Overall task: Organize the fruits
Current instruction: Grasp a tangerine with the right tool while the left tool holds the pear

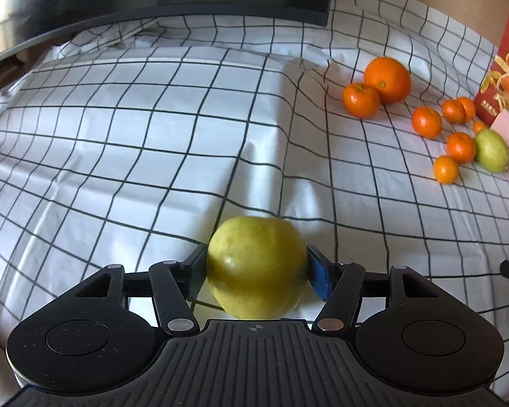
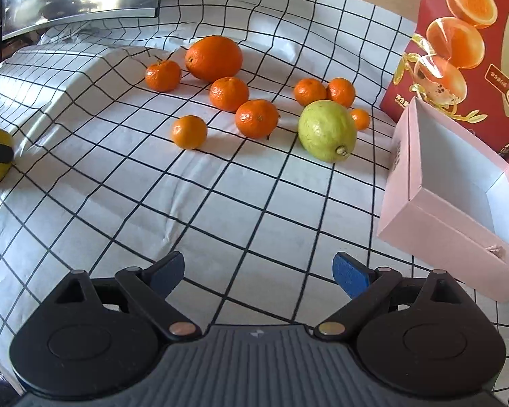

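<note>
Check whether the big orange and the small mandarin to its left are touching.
Touching. The left wrist view shows the small mandarin pressed against the big orange with no cloth visible between them; the right wrist view shows a slight gap, so contact is likely, not certain.

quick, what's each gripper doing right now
left gripper: a yellow-green fruit sits between its fingers; whether the pads press on it cannot be told.
right gripper: open, nothing between its fingers.

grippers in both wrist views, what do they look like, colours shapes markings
Both look alike. The left gripper and the right gripper each have a ribbed dark grey body with a small round mark at its middle, two black rounded housings with circular caps, and black linkage arms on silver pivot pins. The fingers carry blue pads. No cables, sleeves or hands are visible.
</note>
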Demonstrator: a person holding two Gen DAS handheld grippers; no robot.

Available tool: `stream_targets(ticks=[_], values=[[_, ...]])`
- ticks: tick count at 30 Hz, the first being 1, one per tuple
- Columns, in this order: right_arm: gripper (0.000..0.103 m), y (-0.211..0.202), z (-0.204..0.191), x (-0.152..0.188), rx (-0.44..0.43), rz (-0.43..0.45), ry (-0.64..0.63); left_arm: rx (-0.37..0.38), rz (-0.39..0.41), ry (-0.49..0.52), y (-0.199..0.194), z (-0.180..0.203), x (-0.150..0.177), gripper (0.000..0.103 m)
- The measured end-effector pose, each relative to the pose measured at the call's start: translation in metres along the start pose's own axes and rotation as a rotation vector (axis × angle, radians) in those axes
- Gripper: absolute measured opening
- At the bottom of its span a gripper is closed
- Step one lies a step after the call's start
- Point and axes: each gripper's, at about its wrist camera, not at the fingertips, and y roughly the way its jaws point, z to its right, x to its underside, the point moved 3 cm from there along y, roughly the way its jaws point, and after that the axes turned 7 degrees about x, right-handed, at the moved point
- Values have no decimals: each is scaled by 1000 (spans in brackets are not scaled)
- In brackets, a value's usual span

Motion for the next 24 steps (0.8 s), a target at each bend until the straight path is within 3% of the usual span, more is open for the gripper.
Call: stream_targets(ticks=[11,16,24], values=[[95,-1,10,1,55,4,15,15,56,-52,0,-6,1,66],[95,-3,16,4,72,3,33,109,59,-82,2,2,0,65],[94,-2,15,2,81,-6,28,263,72,-54,4,47,-2,65]])
